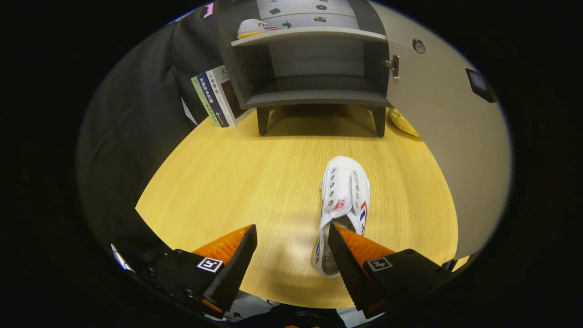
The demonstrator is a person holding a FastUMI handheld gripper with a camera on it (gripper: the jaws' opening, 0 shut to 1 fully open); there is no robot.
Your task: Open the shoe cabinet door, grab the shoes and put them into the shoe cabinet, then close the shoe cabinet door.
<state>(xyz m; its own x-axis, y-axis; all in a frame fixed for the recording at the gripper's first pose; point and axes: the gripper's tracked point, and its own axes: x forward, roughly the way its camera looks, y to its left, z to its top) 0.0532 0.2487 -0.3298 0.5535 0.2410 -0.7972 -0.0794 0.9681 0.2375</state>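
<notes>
While the cabinet (pixel 314 68) door (pixel 437 136) is swung wide, one shoe (pixel 253 28) is seen on top; the second shoe (pixel 342 209) lies on the table (pixel 237 182). Gripper (pixel 292 237) fingers are spread apart, right finger (pixel 348 259) over the heel, likely for a grab.

Gripper-mounted fisheye, low over table (pixel 255 182), facing cabinet (pixel 314 68)
</notes>
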